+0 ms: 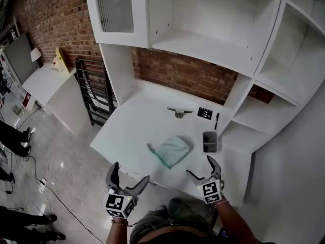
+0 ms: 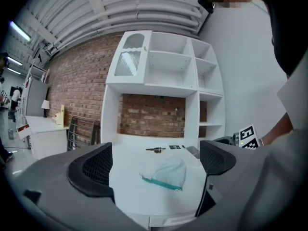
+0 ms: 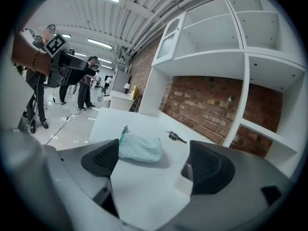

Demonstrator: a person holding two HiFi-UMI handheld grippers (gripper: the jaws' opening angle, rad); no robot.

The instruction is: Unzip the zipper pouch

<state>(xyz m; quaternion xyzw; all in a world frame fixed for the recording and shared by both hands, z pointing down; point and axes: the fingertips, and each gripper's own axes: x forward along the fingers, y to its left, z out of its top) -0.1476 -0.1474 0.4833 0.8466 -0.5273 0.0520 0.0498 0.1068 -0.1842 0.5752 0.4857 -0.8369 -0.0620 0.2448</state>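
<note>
The pale green, soft mesh-like zipper pouch (image 1: 171,150) lies flat near the front of the white desk top (image 1: 129,126), just left of a small grey rectangular bin (image 1: 209,141). Its teal zipper strip (image 2: 161,182) runs along the edge facing you.

Your left gripper (image 1: 130,173) and right gripper (image 1: 199,166) both hover short of the desk's front edge. Their jaws are spread wide with nothing between the pads, and both are apart from the pouch.

Expect the pouch to be light and limp. On that smooth top it will likely slide or bunch up rather than resist a pull, so one claw should pin or pinch the fabric at the zipper's closed end while the other takes the slider. The slider looks like a small, fiddly target.

That slider is hard to make out: a little nub shows at one end of the strip in the right gripper view (it may be the pull, but you cannot tell). You also cannot tell whether anything is inside the pouch, or how far the zipper is closed
</note>
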